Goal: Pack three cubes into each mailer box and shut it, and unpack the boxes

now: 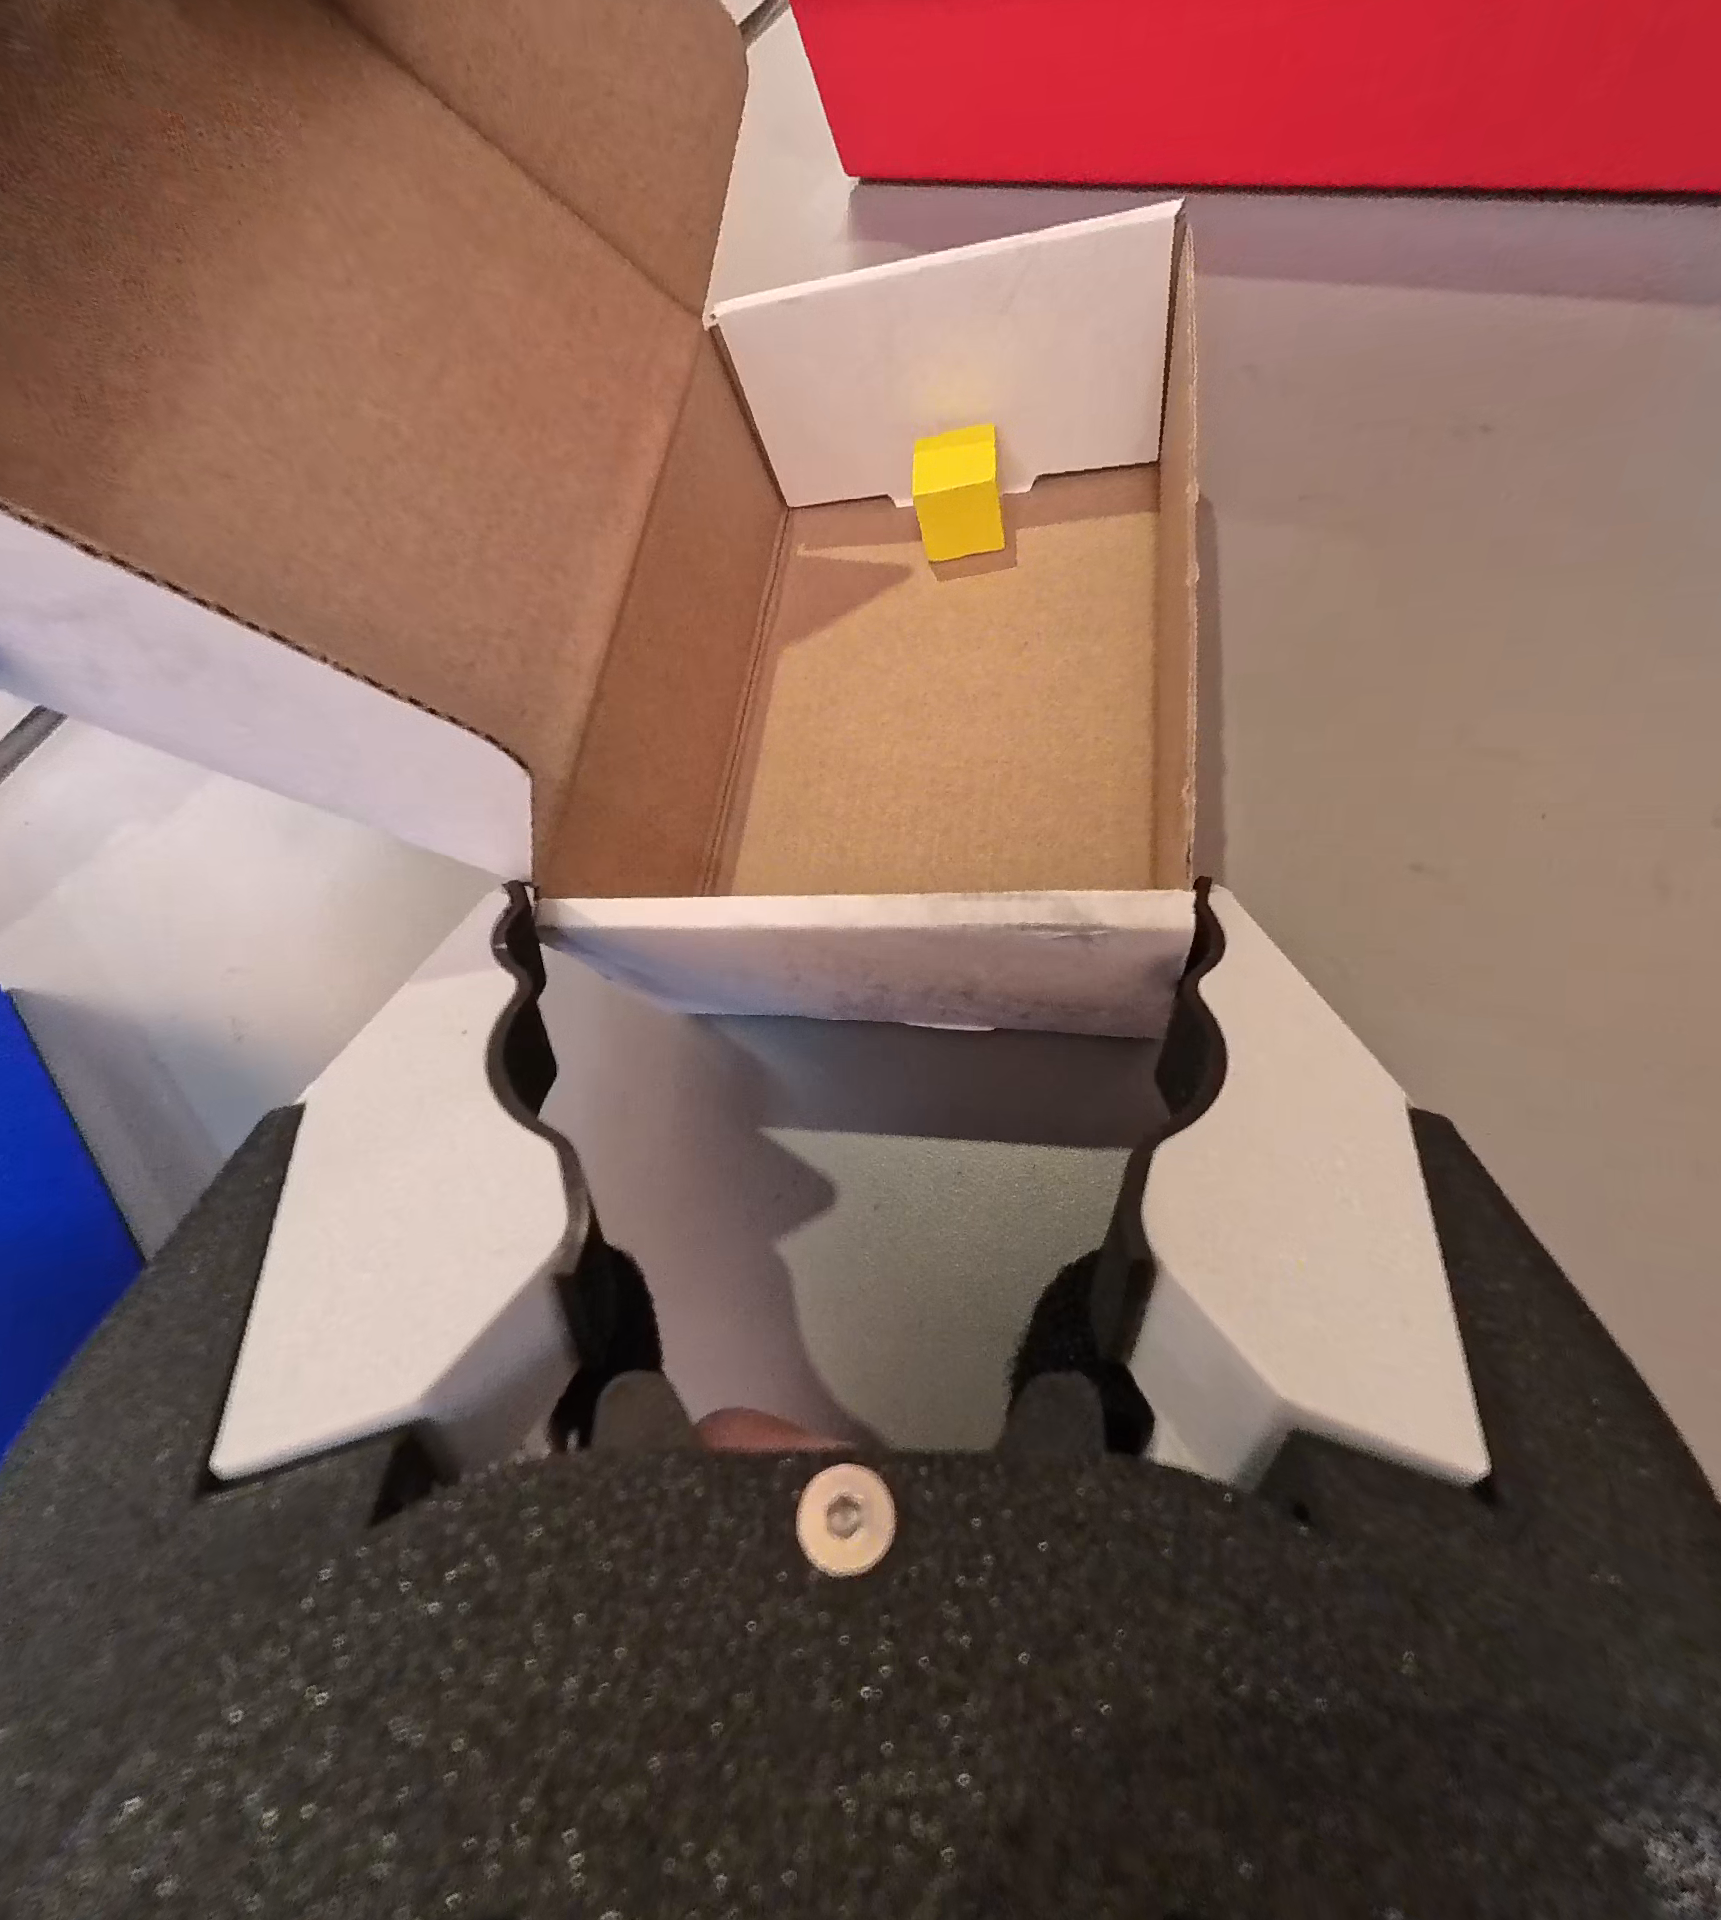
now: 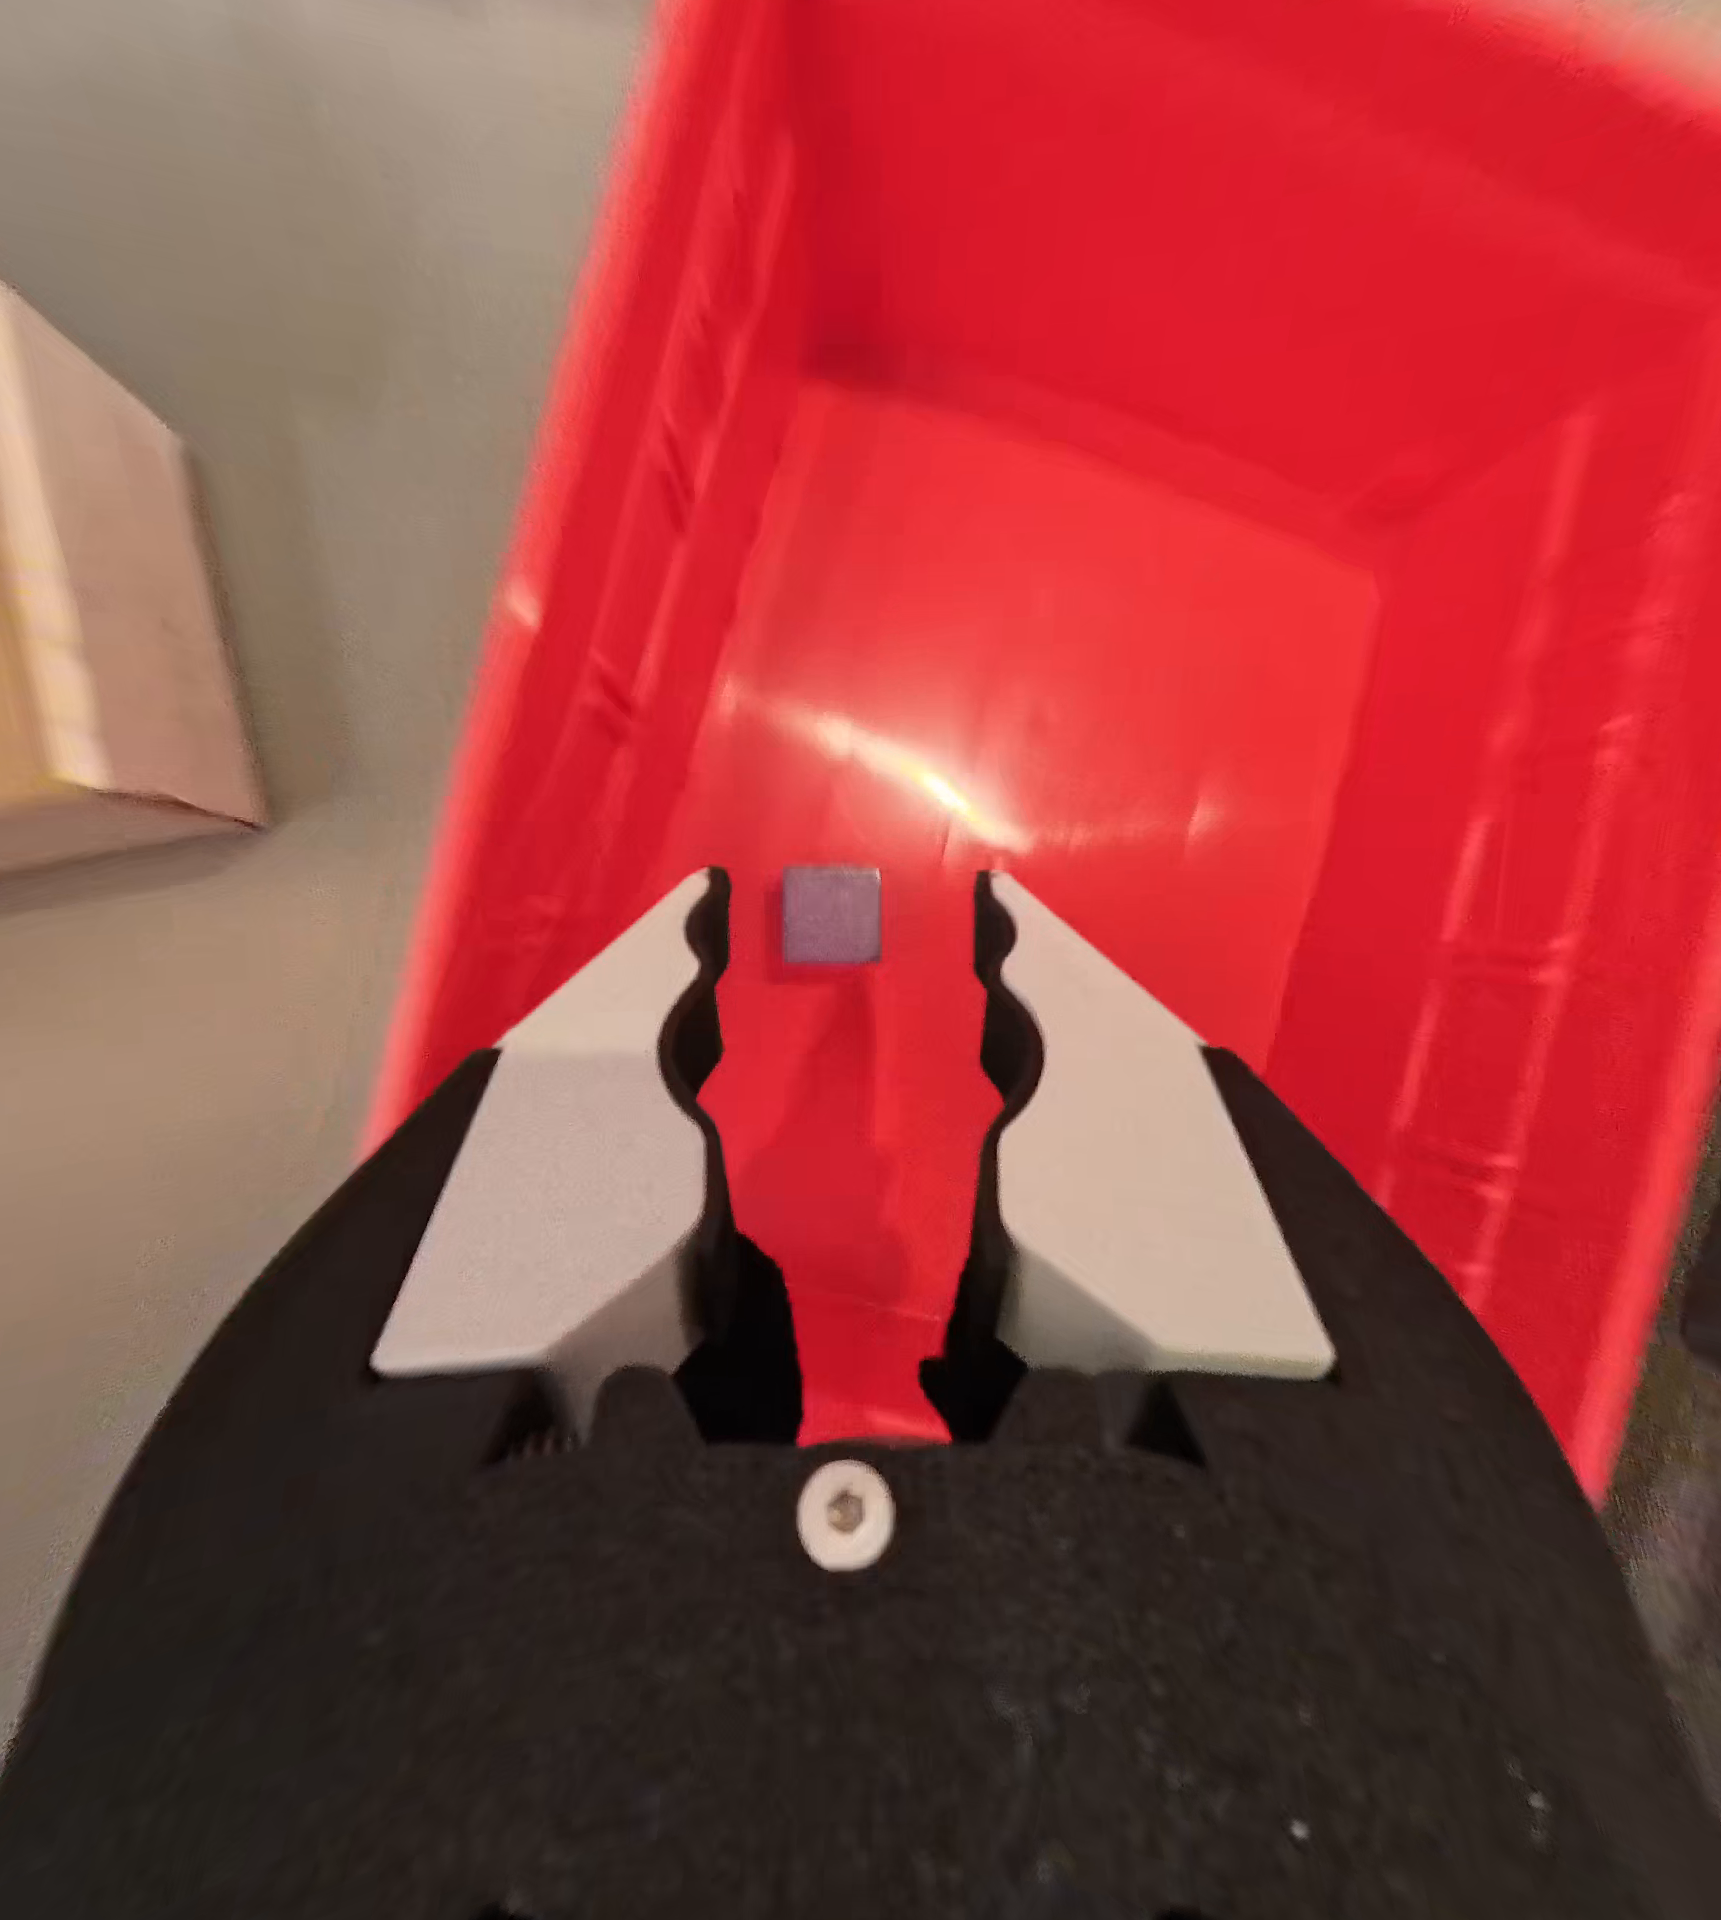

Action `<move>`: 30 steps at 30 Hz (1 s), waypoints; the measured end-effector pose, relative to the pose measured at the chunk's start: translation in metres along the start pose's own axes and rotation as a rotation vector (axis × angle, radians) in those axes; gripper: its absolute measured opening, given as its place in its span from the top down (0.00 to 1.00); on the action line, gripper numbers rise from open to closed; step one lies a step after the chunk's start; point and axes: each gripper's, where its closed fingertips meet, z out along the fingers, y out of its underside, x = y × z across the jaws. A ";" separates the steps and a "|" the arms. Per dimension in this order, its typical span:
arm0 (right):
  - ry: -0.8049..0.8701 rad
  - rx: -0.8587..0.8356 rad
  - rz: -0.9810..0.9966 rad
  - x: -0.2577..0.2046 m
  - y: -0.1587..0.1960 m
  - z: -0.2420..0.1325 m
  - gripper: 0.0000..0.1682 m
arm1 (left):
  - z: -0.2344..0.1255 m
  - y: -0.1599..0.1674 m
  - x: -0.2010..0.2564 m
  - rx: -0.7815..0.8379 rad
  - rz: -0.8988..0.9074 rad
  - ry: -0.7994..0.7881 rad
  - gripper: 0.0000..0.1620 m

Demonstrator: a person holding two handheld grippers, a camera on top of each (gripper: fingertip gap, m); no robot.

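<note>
The left gripper (image 1: 861, 914) is spread wide and empty, its fingertips bracketing the near wall of the open mailer box (image 1: 1176, 665), probably to steady it for packing. A yellow cube (image 1: 958, 497) is sitting at 12 o'clock on the box floor, against the far wall. The right gripper (image 2: 851, 899) is hanging partly open over the red bin (image 2: 1043, 582), holding nothing, with a purple cube (image 2: 832, 914) lying between its tips, lined up for a pinch.

Cube (image 1: 958, 507) in mailer box (image 1: 1176, 665) against far wall, bin (image 1: 1355, 94) behind box, another cube (image 2: 831, 914) in bin
</note>
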 end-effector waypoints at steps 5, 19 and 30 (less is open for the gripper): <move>-0.158 0.363 -0.086 -0.090 -0.086 -0.081 0.75 | 0.000 0.000 0.000 0.000 0.001 -0.001 0.27; -0.241 -0.139 -1.234 -0.209 -0.033 0.035 0.77 | -0.003 0.002 0.001 0.008 0.045 0.064 0.27; -0.319 -0.415 -1.558 -0.189 -0.007 0.071 0.86 | -0.003 0.002 0.001 0.012 0.046 0.064 0.27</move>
